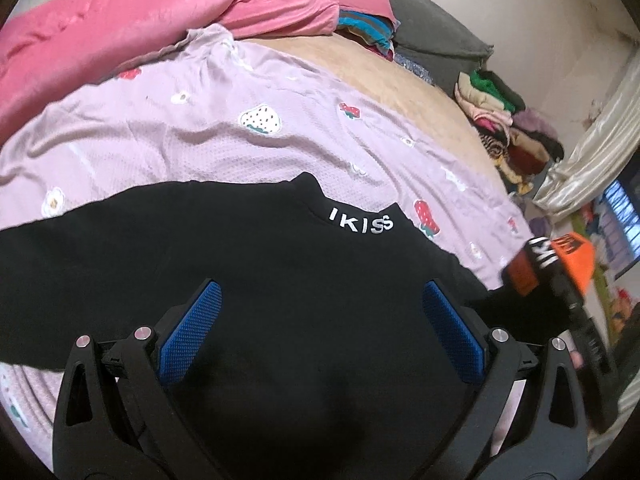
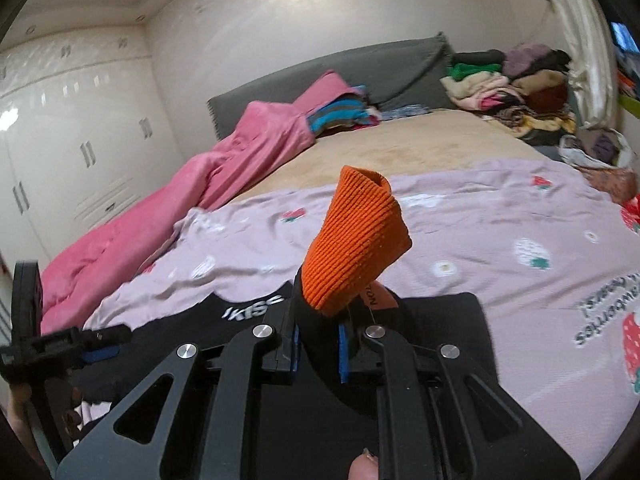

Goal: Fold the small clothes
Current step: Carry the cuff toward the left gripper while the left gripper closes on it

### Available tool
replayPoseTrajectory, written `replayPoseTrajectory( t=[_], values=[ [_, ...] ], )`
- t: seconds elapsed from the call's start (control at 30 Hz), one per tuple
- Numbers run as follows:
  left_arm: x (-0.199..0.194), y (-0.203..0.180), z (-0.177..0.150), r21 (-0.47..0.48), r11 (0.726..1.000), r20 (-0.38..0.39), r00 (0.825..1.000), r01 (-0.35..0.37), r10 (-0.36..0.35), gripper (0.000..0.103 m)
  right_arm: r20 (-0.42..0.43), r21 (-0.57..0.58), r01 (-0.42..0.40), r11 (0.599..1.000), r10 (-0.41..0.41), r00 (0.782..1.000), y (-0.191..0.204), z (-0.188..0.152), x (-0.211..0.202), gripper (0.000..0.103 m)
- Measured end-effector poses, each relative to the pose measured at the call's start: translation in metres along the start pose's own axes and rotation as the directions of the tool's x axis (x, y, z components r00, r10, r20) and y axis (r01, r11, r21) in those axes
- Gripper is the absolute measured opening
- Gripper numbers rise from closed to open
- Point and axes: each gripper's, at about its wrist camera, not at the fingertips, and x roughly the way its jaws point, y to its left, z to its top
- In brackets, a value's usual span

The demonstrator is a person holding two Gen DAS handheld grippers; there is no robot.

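Note:
A small black top [image 1: 280,280] with white lettering at the collar lies flat on a lilac strawberry-print sheet [image 1: 200,140]. My left gripper [image 1: 318,312] is open just above the top's body, blue pads [image 1: 192,332] wide apart, holding nothing. My right gripper [image 2: 318,344] is shut on the end of the black sleeve with its orange ribbed cuff [image 2: 356,240], which stands up above the jaws. The same cuff [image 1: 560,264] shows at the right edge of the left wrist view, lifted off the sheet. The top's collar [image 2: 252,308] shows to the left of my right gripper.
A pink blanket [image 1: 100,40] lies along the bed's left side. Folded striped clothes [image 1: 368,28] sit near the grey headboard [image 2: 360,72]. A heap of mixed clothes [image 2: 512,88] fills the far right corner. White wardrobes [image 2: 72,140] stand on the left wall.

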Motion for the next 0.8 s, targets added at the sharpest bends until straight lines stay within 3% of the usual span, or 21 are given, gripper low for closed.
replayPoseTrajectory(
  t=[0.17, 0.6, 0.67, 0.73, 0.8],
  values=[
    [-0.001, 0.023, 0.002, -0.084, 0.993, -0.002, 0.997, 0.081, -0.082, 0.095, -0.05, -0.079, -0.036, 0.996, 0.032, 0.998, 0.042, -0.014, 0.022, 0.013],
    [0.004, 0.058, -0.004, -0.179, 0.973, -0.016, 0.989, 0.144, -0.149, 0.095, -0.192, -0.15, -0.121, 0.981, 0.091, 0.977, 0.099, -0.057, 0.071, 0.016],
    [0.007, 0.06, -0.006, -0.186, 0.972, -0.019, 0.989, 0.143, -0.149, 0.095, -0.213, -0.134, -0.144, 0.98, 0.114, 0.97, 0.102, -0.061, 0.074, 0.021],
    [0.009, 0.061, -0.007, -0.186, 0.972, -0.023, 0.988, 0.144, -0.151, 0.095, -0.237, -0.114, -0.182, 0.977, 0.152, 0.96, 0.104, -0.065, 0.074, 0.038],
    [0.013, 0.061, -0.009, -0.183, 0.972, -0.032, 0.988, 0.144, -0.152, 0.095, -0.253, -0.108, -0.211, 0.972, 0.179, 0.951, 0.105, -0.068, 0.072, 0.045]
  ],
)
